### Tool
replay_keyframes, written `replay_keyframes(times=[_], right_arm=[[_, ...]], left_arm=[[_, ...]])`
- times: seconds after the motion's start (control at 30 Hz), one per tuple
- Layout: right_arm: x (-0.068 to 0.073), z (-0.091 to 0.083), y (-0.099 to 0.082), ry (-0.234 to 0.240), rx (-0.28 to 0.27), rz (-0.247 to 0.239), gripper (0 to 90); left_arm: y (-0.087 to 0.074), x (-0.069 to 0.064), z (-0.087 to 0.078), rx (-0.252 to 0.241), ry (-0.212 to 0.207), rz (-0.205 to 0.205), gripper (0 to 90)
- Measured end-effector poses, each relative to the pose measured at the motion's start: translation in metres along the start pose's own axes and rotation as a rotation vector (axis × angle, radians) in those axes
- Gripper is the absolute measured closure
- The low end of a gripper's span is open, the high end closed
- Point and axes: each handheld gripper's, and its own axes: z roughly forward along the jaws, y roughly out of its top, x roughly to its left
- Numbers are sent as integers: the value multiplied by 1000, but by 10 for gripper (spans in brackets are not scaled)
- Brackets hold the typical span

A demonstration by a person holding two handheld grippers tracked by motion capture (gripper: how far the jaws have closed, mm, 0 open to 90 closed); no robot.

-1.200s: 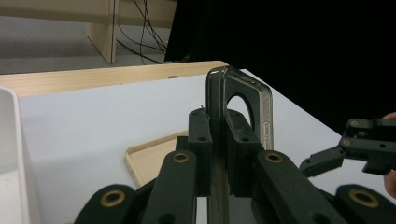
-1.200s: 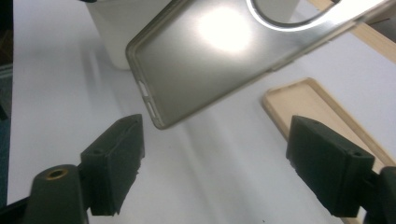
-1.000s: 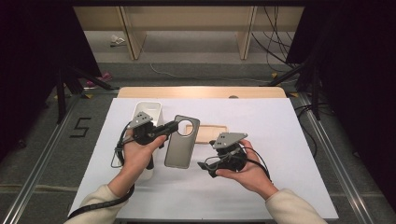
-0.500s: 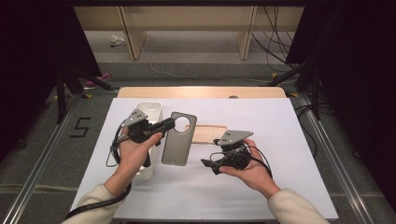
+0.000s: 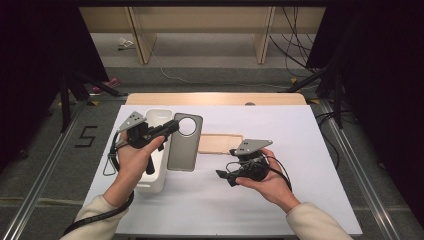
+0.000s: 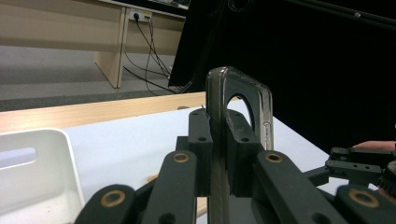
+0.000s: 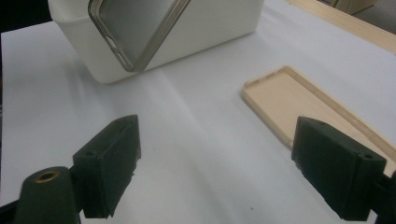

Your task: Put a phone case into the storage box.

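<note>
In the high view, a grey translucent phone case with a round camera cut-out (image 5: 185, 141) is being held by the left gripper (image 5: 167, 128) at its upper edge. The case is hanging beside a white rectangular plastic bin (image 5: 155, 150), above a white table cover (image 5: 280, 200). The right gripper (image 5: 226, 176) is being kept low over the cover, near a flat beige phone case (image 5: 220, 143) that is lying on the cover, and nothing is between its jaws.

In the left gripper view, the grey case (image 6: 240, 107) is being seen edge-on, standing upright between the two black pads (image 6: 198, 140), which are being pressed on both of its faces. The white bin (image 6: 32, 168) is lying lower at the left.

In the right gripper view, the jaws are standing wide apart over the bare cover. The lower corner of the grey case (image 7: 135, 32) is hanging in front of the bin wall (image 7: 219, 23), and the beige case (image 7: 299, 102) is resting at the right.

The grey case is judged to be light, thin and flexible, with a smooth and rather slippery surface. It is probably best gripped across a flat face near the rim, not at the thin bridge around the cut-out, which could bend.
</note>
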Motion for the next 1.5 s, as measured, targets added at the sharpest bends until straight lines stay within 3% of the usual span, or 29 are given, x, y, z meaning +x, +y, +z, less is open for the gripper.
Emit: replay_keyframes(times=[0.27, 1.5], right_arm=[[-1, 0, -1, 7, 1, 24, 163], [-3, -1, -1, 5, -9, 35, 163]], left_arm=[[3, 3, -3, -1, 3, 0, 818], [24, 28, -25, -47, 54, 14, 818]])
